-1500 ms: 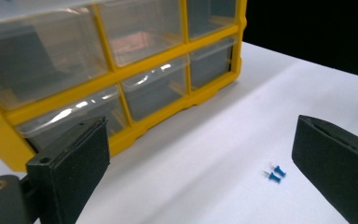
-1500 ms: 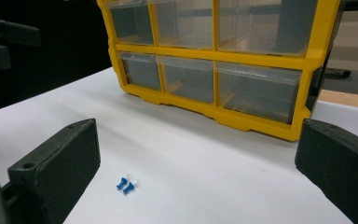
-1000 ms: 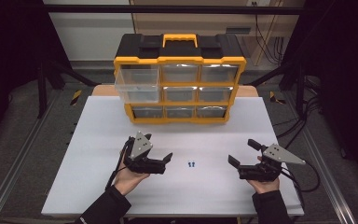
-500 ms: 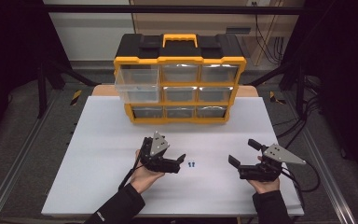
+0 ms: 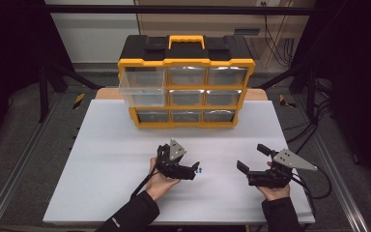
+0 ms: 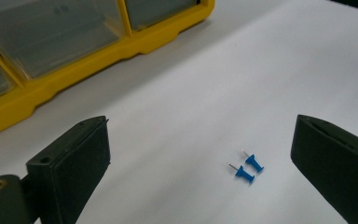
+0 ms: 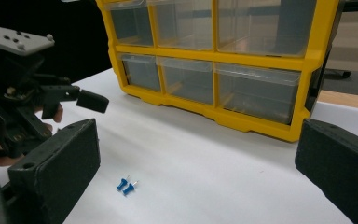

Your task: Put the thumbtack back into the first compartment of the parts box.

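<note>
Where pushpins (image 5: 199, 170) lie, white table (image 5: 106, 145) — dark room beyond

On the white desk (image 5: 101, 159) the left gripper (image 5: 196, 168) lies low, its fingers spread and pointing right, with two small blue push pins (image 5: 200, 170) just at their tips. The right gripper (image 5: 252, 163) sits well apart to the right, its fingers spread too and aimed left toward the pins. At the desk's far edge stands a yellow and black drawer organizer (image 5: 186, 82); its upper left clear drawer (image 5: 142, 88) is pulled out.
</note>
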`<action>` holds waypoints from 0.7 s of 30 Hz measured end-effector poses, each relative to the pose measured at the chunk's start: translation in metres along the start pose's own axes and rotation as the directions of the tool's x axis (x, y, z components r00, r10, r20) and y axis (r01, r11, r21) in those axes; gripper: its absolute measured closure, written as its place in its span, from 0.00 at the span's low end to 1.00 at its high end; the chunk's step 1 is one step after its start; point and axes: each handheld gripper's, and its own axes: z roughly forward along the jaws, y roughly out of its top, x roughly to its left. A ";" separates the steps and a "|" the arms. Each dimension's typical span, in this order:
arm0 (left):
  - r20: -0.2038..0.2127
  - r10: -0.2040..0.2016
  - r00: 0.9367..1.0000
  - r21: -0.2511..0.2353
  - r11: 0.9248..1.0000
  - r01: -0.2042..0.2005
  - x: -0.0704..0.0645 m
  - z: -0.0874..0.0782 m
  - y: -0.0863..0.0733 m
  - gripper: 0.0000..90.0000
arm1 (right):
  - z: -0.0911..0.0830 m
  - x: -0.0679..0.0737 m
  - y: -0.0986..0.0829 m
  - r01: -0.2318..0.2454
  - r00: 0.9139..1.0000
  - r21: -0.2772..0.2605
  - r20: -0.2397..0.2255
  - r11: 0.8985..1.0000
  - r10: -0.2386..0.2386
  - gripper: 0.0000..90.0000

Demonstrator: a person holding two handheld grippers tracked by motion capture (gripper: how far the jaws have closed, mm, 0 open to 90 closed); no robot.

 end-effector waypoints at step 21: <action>-0.030 -0.017 0.999 0.157 0.987 0.022 -0.015 0.032 -0.014 0.19 | -0.001 0.000 0.000 -0.004 1.000 0.002 0.000 1.000 0.004 0.01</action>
